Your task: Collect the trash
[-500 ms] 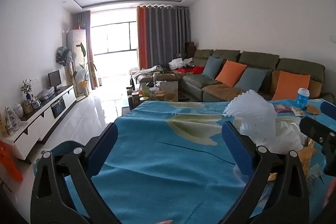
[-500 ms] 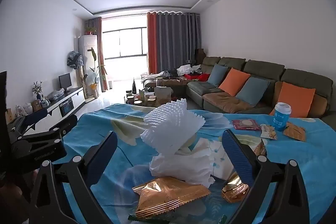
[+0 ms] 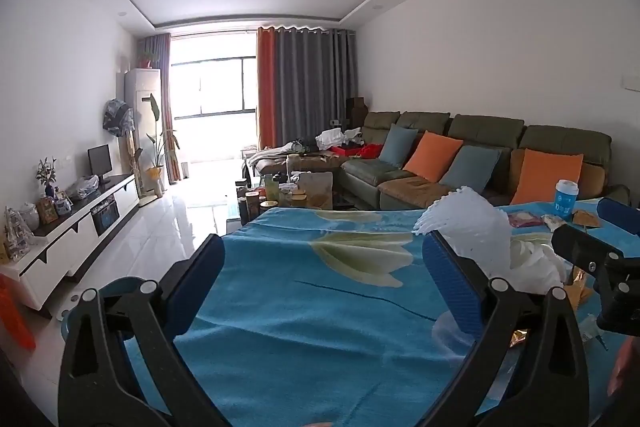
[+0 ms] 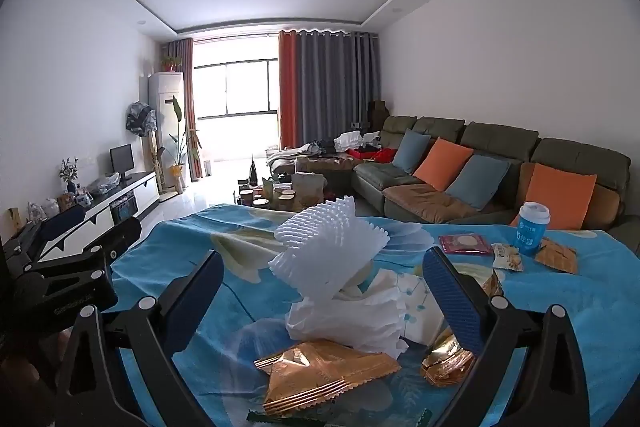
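Observation:
Trash lies on a table under a blue cloth (image 4: 580, 307). White foam fruit netting (image 4: 328, 251) sits on crumpled white tissue (image 4: 352, 319), with gold snack wrappers (image 4: 320, 375) in front. My right gripper (image 4: 324, 291) is open and empty, its jaws standing either side of this pile. My left gripper (image 3: 324, 287) is open and empty over bare cloth (image 3: 300, 307), left of the netting (image 3: 468, 227). A blue cup (image 4: 530, 229), a red packet (image 4: 464, 243) and small wrappers (image 4: 556, 255) lie further right.
A green sofa with orange and blue cushions (image 4: 500, 163) runs along the right wall. A cluttered coffee table (image 3: 288, 191) stands beyond the table's far edge. A white TV cabinet (image 3: 72, 227) lines the left wall.

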`<action>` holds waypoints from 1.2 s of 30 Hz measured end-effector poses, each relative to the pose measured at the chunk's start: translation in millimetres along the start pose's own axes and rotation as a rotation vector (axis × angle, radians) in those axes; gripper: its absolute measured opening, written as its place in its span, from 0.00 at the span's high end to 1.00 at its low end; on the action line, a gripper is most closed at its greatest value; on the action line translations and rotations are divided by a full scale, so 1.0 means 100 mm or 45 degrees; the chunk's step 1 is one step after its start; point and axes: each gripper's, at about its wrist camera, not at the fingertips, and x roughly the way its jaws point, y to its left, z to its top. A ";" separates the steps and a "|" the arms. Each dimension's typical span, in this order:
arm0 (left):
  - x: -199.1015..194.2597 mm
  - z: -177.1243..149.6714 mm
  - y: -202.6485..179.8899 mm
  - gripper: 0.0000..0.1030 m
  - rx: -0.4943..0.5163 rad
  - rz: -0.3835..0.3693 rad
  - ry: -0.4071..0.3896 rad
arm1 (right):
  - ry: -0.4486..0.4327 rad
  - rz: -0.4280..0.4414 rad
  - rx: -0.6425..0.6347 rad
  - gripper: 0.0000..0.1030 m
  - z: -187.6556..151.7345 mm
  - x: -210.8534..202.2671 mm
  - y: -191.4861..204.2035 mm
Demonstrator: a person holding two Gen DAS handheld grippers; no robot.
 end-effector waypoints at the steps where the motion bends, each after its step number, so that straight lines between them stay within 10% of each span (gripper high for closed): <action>1: 0.00 0.00 0.00 0.05 0.000 0.000 -0.005 | -0.002 -0.002 0.001 0.07 0.00 0.00 0.00; 36: -0.08 0.02 -0.02 0.05 -0.011 -0.012 -0.036 | -0.019 -0.016 -0.004 0.07 0.02 -0.02 -0.02</action>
